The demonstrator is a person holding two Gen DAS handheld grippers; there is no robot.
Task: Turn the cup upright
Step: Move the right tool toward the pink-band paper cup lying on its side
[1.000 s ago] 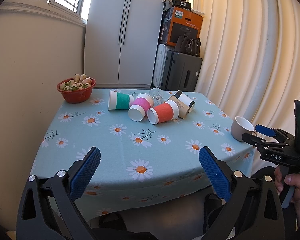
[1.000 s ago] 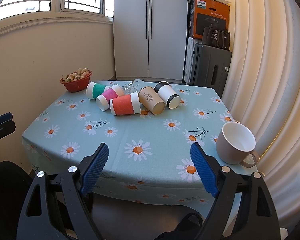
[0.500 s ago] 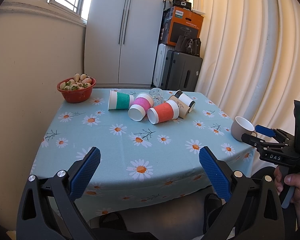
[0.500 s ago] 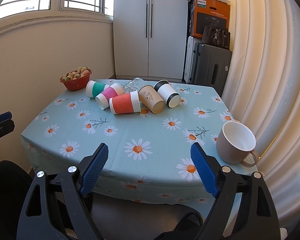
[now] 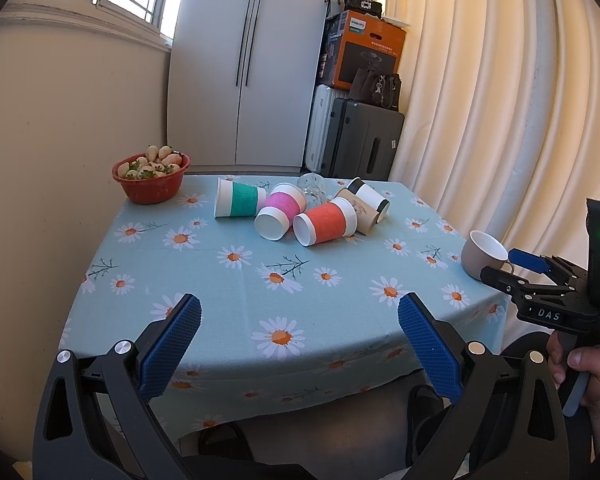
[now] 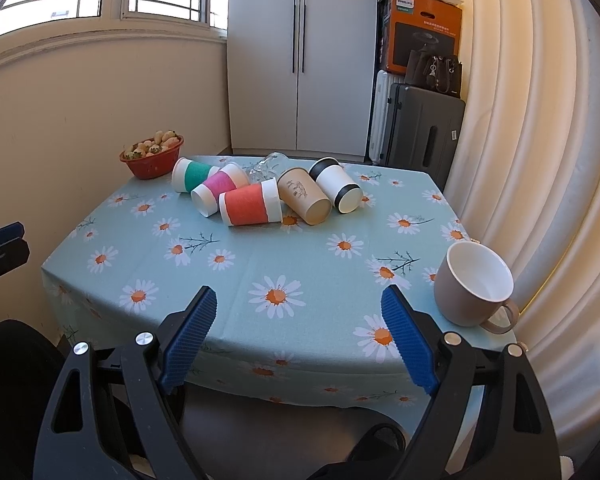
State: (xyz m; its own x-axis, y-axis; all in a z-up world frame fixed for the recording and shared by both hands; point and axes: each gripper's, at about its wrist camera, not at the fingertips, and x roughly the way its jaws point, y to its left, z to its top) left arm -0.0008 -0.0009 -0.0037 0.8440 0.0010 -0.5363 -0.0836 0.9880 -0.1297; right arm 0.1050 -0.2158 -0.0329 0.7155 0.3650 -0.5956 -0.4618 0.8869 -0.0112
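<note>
Several paper cups lie on their sides at the far middle of the table: green (image 5: 238, 199) (image 6: 192, 175), pink (image 5: 282, 211) (image 6: 218, 187), red (image 5: 325, 221) (image 6: 250, 209), brown (image 6: 305, 196) and white-black (image 6: 337, 185). A clear glass (image 6: 265, 166) lies behind them. A beige mug (image 6: 474, 285) (image 5: 483, 255) stands upright at the near right edge. My left gripper (image 5: 299, 338) is open and empty before the table's near edge. My right gripper (image 6: 296, 330) is open and empty, just left of the mug.
A red bowl of pale strawberries (image 5: 151, 177) (image 6: 152, 156) stands at the far left corner. The table carries a daisy-print cloth (image 6: 260, 264). Curtains (image 6: 540, 160) hang close on the right. A white cabinet (image 6: 300, 56) and suitcases (image 6: 420, 132) stand behind the table.
</note>
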